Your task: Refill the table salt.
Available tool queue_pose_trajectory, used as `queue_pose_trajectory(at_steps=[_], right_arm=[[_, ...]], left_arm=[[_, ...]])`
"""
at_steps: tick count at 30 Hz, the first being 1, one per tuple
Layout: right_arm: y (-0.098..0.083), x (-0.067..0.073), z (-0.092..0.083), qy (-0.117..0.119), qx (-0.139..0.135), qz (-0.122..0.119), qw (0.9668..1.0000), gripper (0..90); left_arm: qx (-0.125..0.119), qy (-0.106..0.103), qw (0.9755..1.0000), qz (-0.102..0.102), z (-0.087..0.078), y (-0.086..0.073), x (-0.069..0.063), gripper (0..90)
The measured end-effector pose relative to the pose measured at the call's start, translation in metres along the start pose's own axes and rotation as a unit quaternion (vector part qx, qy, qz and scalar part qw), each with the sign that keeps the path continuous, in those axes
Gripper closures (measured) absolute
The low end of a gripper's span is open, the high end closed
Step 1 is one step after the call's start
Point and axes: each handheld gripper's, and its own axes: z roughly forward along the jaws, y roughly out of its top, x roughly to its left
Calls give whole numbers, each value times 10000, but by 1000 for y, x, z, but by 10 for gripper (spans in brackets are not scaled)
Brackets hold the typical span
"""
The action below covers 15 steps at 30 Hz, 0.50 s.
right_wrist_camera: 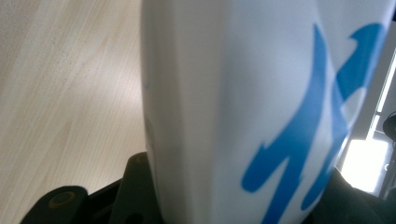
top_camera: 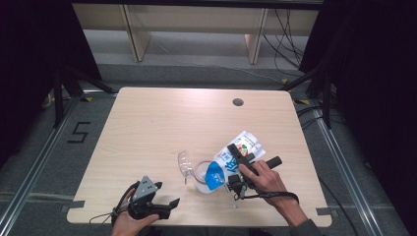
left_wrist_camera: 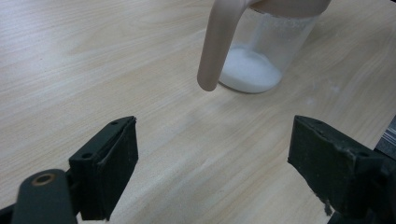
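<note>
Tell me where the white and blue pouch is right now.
In the high view, the pouch sits right of centre near the table's front edge, held in the right claw and tipped over the clear cup.

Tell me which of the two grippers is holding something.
The right gripper: its jaws clamp the white and blue pouch, tipped toward the clear cup. The left gripper sits open near the table edge, with nothing between its jaws.
</note>
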Motion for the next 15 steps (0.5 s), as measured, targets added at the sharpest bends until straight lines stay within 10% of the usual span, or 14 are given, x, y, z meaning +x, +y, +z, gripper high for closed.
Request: queue_pose_trajectory(at_steps=[15], right_arm=[[0,-1,0,-27,-12,-57,10000,608]], left_arm=[[-25,7,10000,-36,0,0,0,154]])
